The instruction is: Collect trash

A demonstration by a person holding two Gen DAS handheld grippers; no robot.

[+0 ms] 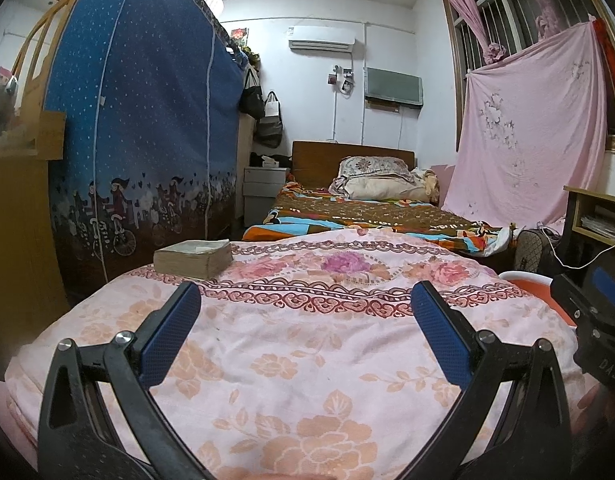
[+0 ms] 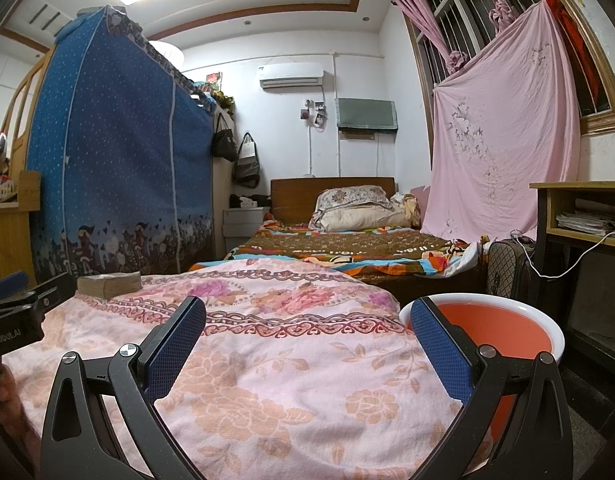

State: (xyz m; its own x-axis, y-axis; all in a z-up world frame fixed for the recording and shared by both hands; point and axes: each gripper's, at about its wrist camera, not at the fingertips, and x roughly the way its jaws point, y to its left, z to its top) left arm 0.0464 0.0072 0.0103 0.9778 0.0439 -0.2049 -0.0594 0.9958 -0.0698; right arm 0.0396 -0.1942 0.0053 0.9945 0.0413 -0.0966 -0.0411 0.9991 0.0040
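Observation:
My left gripper (image 1: 305, 300) is open above a pink floral blanket (image 1: 307, 360), nothing between its blue pads. In the right wrist view my right gripper (image 2: 307, 316) is open too, over the same blanket (image 2: 267, 360). An orange bin with a white rim (image 2: 507, 328) stands on the floor just right of the blanket, partly behind the right finger; a sliver of the bin (image 1: 535, 280) shows in the left wrist view. A thick old book (image 1: 193, 258) lies on the blanket's far left corner, also visible as the book (image 2: 109, 284). I see no loose trash on the blanket.
A blue fabric wardrobe (image 1: 147, 140) stands to the left. Beyond is a bed (image 1: 367, 216) with a patterned quilt and pillows. At right are a desk shelf (image 2: 579, 216), a suitcase (image 2: 507, 268) and a white cable. The other gripper shows at each view's edge.

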